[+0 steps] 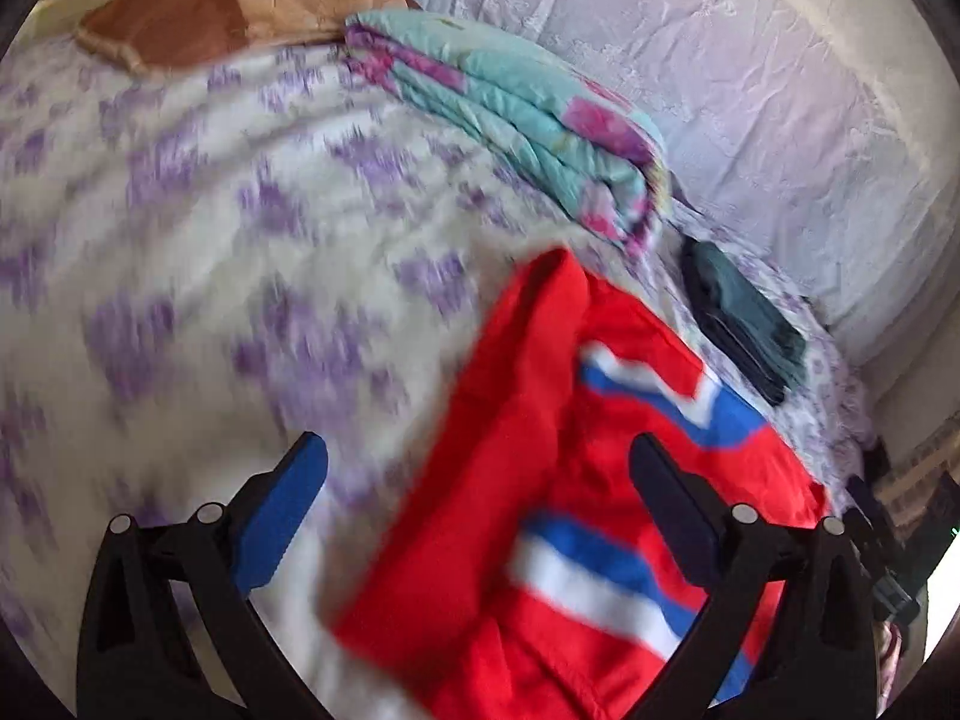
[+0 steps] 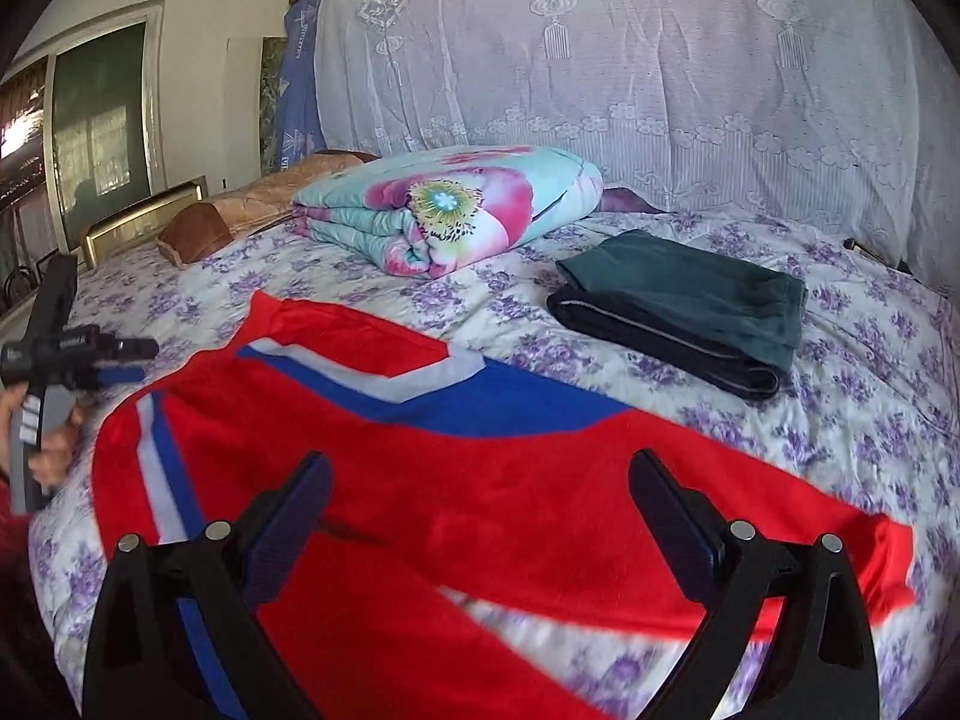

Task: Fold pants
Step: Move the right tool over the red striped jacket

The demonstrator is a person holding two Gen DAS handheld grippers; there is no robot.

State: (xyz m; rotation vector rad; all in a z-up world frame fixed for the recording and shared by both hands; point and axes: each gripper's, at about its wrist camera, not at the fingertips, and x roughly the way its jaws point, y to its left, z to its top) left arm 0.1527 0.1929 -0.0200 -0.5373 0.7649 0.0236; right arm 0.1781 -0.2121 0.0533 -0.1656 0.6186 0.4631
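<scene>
Red pants (image 2: pixel 480 480) with blue and white stripes lie spread across the bed in the right wrist view, one leg running right, the other toward the bottom. My right gripper (image 2: pixel 480 474) hovers open just above their middle with nothing between its fingers. In the blurred left wrist view the same red pants (image 1: pixel 540 450) lie under and right of my left gripper (image 1: pixel 480 468), which is open and holds nothing. The left gripper's body (image 2: pixel 54 354), held in a hand, shows at the left edge of the right wrist view, beside the pants' left end.
A bed sheet (image 2: pixel 840 420) with purple flowers covers the bed. A folded floral quilt (image 2: pixel 444 210) and a brown pillow (image 2: pixel 198 234) lie at the back. Folded dark green and black clothes (image 2: pixel 684 306) sit at the right. A lace curtain (image 2: pixel 600 60) hangs behind.
</scene>
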